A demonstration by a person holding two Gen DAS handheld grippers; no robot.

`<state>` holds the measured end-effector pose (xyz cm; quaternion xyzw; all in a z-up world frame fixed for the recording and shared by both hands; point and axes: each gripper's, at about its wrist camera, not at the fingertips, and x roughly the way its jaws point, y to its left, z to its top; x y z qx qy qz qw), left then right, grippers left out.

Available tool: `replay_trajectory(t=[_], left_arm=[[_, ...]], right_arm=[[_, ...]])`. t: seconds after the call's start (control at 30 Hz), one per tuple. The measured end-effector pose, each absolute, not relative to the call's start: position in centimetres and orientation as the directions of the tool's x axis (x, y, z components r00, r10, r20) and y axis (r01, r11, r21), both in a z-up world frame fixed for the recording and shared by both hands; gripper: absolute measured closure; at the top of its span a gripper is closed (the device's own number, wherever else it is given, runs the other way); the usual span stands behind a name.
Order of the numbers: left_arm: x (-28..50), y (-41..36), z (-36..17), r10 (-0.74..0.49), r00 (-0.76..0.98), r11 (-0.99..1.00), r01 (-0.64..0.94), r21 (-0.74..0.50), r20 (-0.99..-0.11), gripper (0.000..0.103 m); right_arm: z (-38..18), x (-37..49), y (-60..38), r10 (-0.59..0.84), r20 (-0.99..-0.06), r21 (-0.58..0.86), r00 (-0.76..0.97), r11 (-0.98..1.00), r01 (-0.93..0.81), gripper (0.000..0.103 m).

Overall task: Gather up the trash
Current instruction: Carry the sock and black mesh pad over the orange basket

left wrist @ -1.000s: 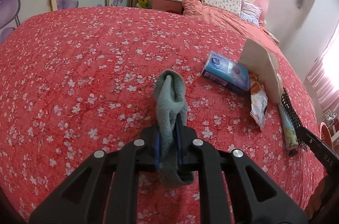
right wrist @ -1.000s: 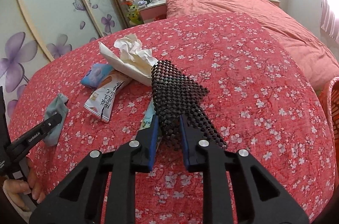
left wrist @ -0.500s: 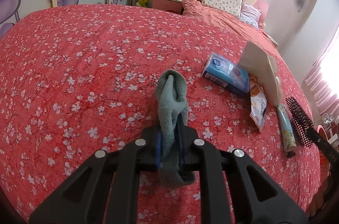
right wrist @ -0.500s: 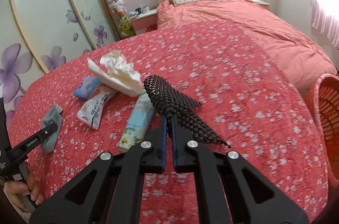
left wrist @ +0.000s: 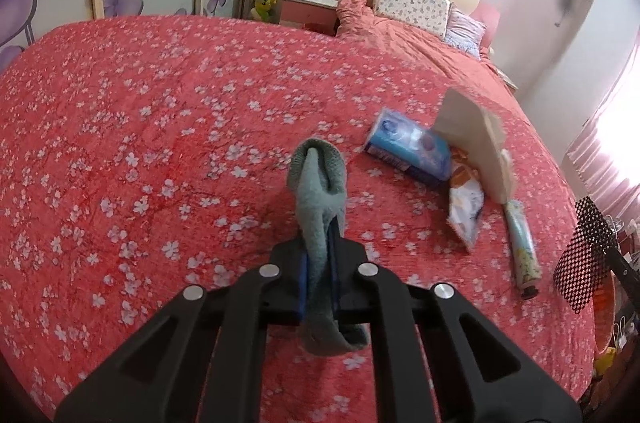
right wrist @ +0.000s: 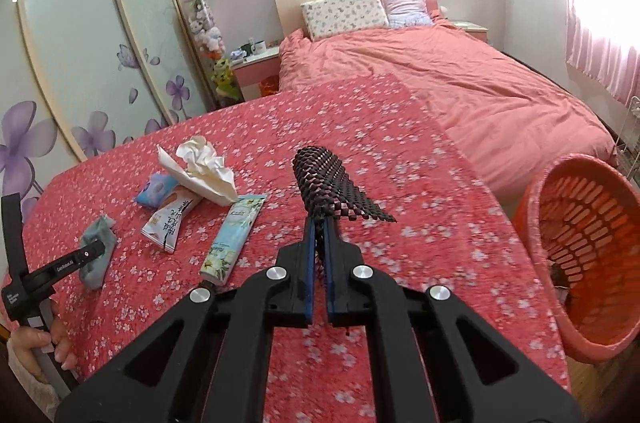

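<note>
Both claws loaded at once, presumably to save a trip to the bin. Left claw point(left wrist: 320, 275) clamped on a grey-green sock point(left wrist: 318, 183), cloth pinched at its middle with the toe end sticking up past the tips and the rest hanging below, held over the near part of the bed point(left wrist: 140, 143). Right claw point(right wrist: 320, 255) pressed together on a black mesh mat point(right wrist: 328, 183), gripped by one edge so that the sheet arched up and fanned out ahead, lifted off the cover. Orange laundry-style basket point(right wrist: 580, 243) on the floor just off the bed's right edge, open mouth tilted towards the claw; likely the place for the mat, judging by the task. Left on the red flowered cover, towards the left edge: a tissue pack with crumpled tissue point(right wrist: 200, 167), a blue wipes pack point(right wrist: 154, 189), a snack wrapper point(right wrist: 172, 219) and a pale floral tube point(right wrist: 234, 235), bunched close together, none gripped yet.
</note>
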<state>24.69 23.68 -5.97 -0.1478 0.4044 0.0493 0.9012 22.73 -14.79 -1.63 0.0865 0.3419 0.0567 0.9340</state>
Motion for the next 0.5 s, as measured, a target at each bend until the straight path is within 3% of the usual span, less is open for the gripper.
replay_trajectory(t=[0.5], left_arm=[[22.9, 14.2, -0.3, -0.18, 0.715, 0.968, 0.005, -0.253, -0.676, 0.094]], right_arm=[[0.5, 19.7, -18.5, 0.125, -0.573, 0.216, 0.81, 0.976, 0.002, 0.099]])
